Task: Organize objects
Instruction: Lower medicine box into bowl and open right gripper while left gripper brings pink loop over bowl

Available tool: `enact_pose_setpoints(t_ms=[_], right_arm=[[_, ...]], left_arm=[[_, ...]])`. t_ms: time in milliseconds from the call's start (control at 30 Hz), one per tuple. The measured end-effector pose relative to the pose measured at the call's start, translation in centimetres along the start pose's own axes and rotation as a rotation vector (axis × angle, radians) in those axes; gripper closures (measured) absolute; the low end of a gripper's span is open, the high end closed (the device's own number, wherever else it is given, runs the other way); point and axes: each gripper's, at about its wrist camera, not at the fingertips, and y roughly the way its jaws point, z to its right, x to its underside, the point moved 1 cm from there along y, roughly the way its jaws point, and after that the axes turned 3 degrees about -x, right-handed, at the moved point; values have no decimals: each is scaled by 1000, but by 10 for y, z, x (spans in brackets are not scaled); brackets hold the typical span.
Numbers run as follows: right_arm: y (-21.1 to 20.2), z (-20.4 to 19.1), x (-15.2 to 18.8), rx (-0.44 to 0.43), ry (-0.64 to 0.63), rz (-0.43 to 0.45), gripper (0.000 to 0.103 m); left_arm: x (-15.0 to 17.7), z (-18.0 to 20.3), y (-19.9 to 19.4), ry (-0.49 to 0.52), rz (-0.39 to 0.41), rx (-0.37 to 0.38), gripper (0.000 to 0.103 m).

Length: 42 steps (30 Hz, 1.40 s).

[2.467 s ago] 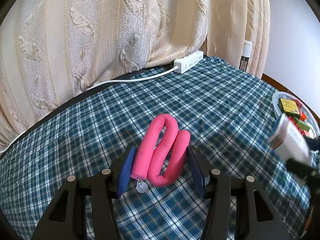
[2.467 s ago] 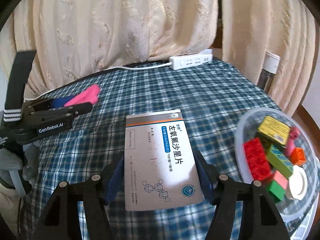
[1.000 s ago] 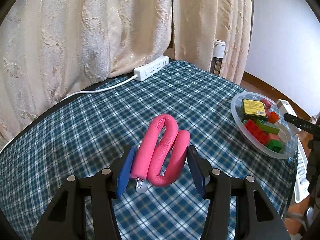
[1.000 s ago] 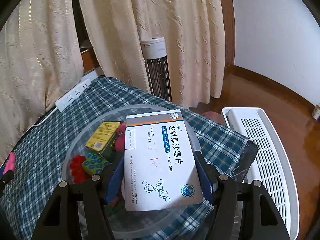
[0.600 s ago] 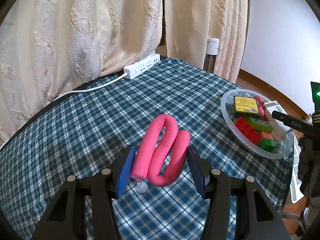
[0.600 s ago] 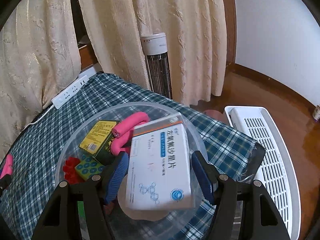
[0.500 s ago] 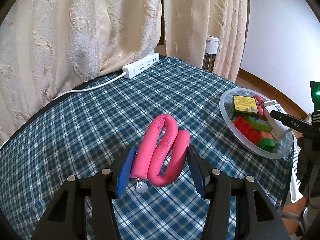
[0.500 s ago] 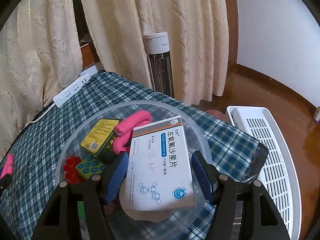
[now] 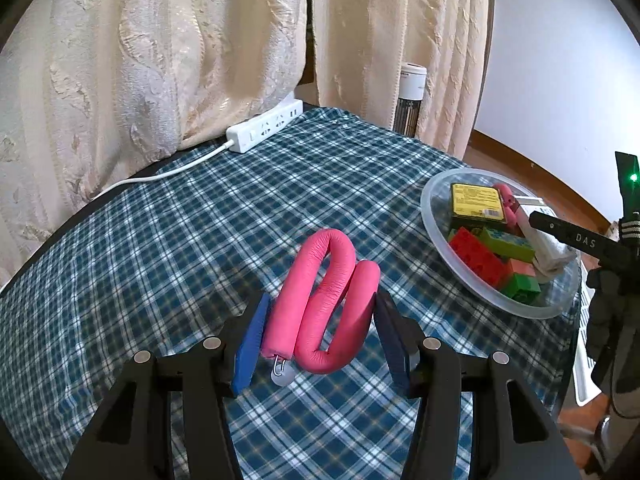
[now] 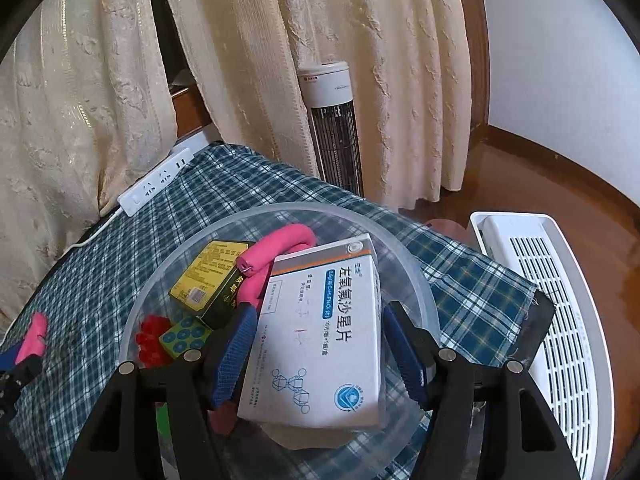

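The left tool (image 9: 318, 330) grips a bent pink foam roller (image 9: 326, 300). The right tool (image 10: 316, 348) stands open around a white medicine box (image 10: 320, 340) lying loose in the clear bowl (image 10: 416, 276) at the surface's edge.

Pink foam roll (image 9: 325, 304); blue-and-white plaid cloth (image 9: 200, 240) over the tabletop; cream patterned curtains (image 9: 160, 60); white medicine box (image 10: 324, 340) with blue lettering; red brick (image 9: 476, 256), green brick (image 9: 508, 239); clear bowl (image 9: 434, 216); yellow-and-black box (image 10: 212, 276).

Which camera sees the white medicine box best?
The right wrist view: the white medicine box fills its middle, printed face up, lying in the clear bowl between the right tongs. The left wrist view shows only a sliver behind those tongs.
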Motion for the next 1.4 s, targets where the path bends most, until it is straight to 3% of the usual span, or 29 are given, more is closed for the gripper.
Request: enact_pose_setpoints(t_ms=[633, 1400], right_arm=[[-34, 30, -1, -70, 49, 68, 34], [-35, 63, 5, -108, 66, 79, 33]], left_arm=[[-16, 66, 12, 68, -26, 87, 49], [-47, 160, 44, 177, -58, 180, 49]])
